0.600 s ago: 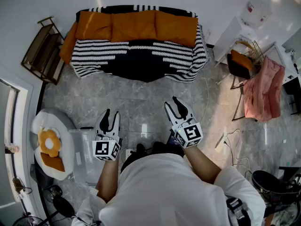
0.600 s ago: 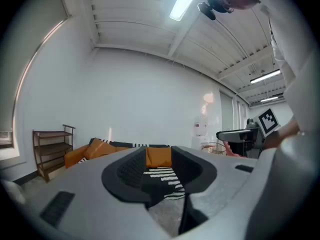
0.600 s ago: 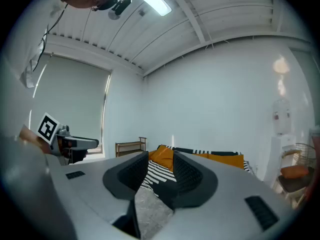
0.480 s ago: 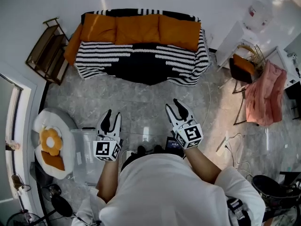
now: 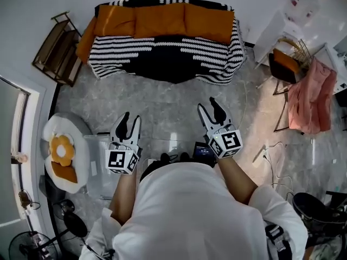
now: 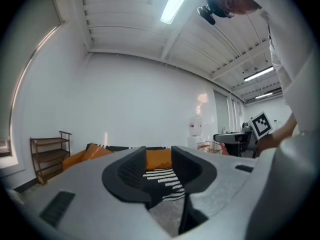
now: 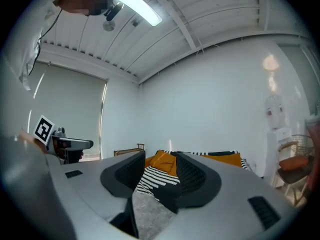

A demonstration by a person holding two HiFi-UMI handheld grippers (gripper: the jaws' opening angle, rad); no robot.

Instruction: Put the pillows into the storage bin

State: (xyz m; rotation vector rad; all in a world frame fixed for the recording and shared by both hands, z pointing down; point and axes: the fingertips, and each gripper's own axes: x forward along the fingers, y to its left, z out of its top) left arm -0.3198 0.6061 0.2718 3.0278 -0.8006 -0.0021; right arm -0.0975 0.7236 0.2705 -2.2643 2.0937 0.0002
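Orange pillows (image 5: 160, 19) line the back of a black-and-white striped sofa (image 5: 168, 58) at the far wall. A clear plastic storage bin (image 5: 93, 169) stands on the floor at the person's left. My left gripper (image 5: 130, 121) is held level over the floor beside the bin, open and empty. My right gripper (image 5: 209, 108) is also level, open and empty, and points at the sofa. The left gripper view shows an orange pillow (image 6: 158, 159) far off between the fingers of the left gripper (image 6: 159, 170). In the right gripper view the right gripper (image 7: 160, 176) frames the orange pillows (image 7: 161, 160).
A round white cushion with a flower-shaped pillow (image 5: 62, 148) lies left of the bin. A wooden shelf (image 5: 54, 47) stands left of the sofa. A chair (image 5: 284, 64) and a pink cloth (image 5: 312, 96) are at the right. Cables (image 5: 265, 151) trail on the grey floor.
Both grippers have moved forward towards the sofa, the right one further. The sofa sits a little higher in the head view.
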